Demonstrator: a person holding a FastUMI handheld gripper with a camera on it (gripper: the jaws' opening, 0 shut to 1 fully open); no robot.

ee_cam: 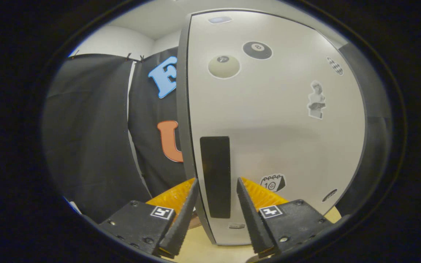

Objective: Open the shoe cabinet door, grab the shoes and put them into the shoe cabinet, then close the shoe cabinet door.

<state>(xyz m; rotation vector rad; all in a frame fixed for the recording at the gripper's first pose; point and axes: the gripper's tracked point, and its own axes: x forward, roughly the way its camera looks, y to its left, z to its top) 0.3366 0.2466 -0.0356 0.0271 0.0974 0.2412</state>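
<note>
Gripper: the gripper (216,182) points straight at the front of the cabinet, its fingers spread apart with a clear gap between them and nothing pressed by either one.
Fingers: one fingertip (192,186) sits just off the door's free edge, on the wall side; the other fingertip (240,184) lies over the door face, beside the handle.
Handle: a dark upright handle (215,176) stands between the two fingers, near the door's edge; whether either finger touches it cannot be told.
Floor: a pale wooden floor (199,252) shows under the fingers and below the door's bottom edge.
Door: the shoe cabinet door (276,128) is light grey with a dark rim, rising upright just ahead of the gripper; whether it is fully shut or slightly ajar cannot be told.
Stickers: several stickers dot the door, among them a pale ball (224,66), a black ball (257,50), a small figure (316,100) and a calendar drawing (273,182).
Wall: black cloth (93,138) hangs beyond the door's edge, with a white wall (115,42) above it.
</note>
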